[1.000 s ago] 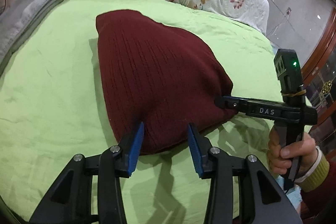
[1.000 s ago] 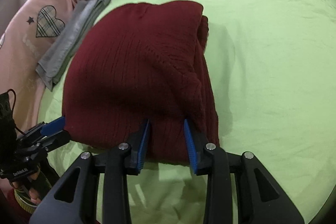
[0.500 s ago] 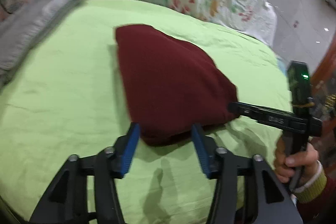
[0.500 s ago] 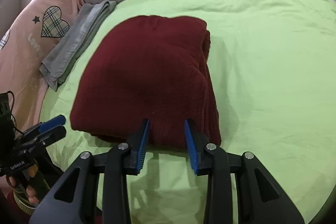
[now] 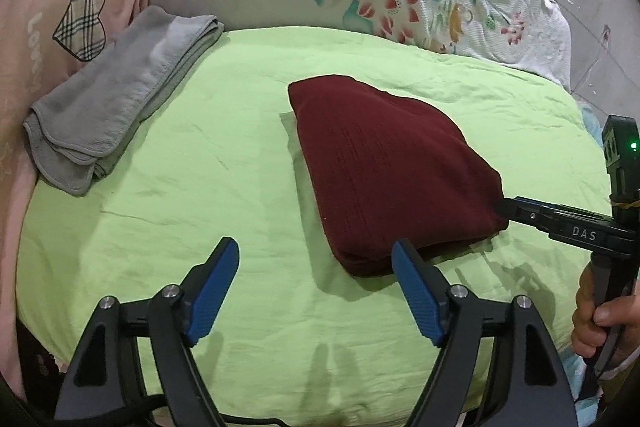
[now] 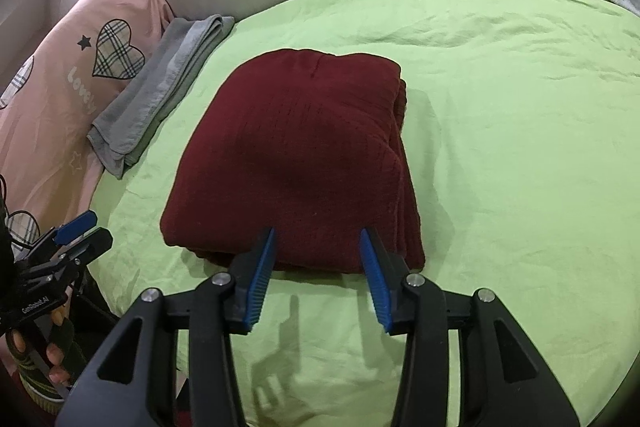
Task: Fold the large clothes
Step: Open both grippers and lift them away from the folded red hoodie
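both the left gripper (image 5: 316,267) and right gripper (image 6: 318,247) have backed off the dark red knitted sweater (image 6: 296,167) since a moment ago, jaws wide and empty, leaving it folded on the lime green bedsheet (image 5: 200,187), so the fold looks finished.

A dark red knitted sweater (image 6: 296,163) lies folded into a thick, neat rectangle on the green bed (image 6: 520,147), its near edge just ahead of the right hand-held gripper (image 6: 318,275).
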### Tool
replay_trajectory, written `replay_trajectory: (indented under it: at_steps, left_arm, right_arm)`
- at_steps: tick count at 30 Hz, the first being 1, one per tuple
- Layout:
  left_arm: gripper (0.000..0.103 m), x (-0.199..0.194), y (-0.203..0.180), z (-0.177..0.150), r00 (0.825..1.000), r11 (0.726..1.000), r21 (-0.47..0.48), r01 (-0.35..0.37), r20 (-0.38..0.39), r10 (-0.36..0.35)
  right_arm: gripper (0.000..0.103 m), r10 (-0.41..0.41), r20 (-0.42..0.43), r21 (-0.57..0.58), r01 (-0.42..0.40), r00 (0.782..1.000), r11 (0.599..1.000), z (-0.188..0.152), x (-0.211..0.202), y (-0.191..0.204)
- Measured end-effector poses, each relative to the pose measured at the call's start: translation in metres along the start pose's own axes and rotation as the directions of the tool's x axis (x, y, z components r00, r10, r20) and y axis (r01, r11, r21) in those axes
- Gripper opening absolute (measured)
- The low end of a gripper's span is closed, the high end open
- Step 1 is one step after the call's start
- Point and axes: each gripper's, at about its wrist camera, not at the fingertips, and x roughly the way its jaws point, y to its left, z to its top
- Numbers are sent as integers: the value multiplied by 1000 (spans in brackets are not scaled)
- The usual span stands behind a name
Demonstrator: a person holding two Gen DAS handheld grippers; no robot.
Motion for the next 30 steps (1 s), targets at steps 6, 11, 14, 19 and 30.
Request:
replay_trajectory:
  at_steps: [6, 11, 14, 19, 30]
  left_arm:
    - [82, 1, -1, 6, 999, 999, 19, -50, 11, 50]
    - [84, 4, -2, 19, 997, 997, 22, -80, 23, 80]
    - [85, 8, -4, 26, 995, 995, 29, -100, 25, 100]
    - [86, 15, -7, 32, 993, 993, 27, -112, 23, 112]
    - [89, 34, -12, 42, 995, 995, 14, -99, -5, 99]
  right_arm:
    - [57, 13, 12, -2, -13, 1000, 1000, 10, -4, 1]
    - [64, 16, 27, 9, -17, 1000, 1000, 29, 0, -5]
    - [65, -11, 25, 25, 11, 1000, 1000, 44, 9, -13]
    - [68, -1, 35, 24, 0, 999, 1000, 54, 10, -11]
    - [77, 42, -25, 112, -39, 999, 993, 70, 61, -40]
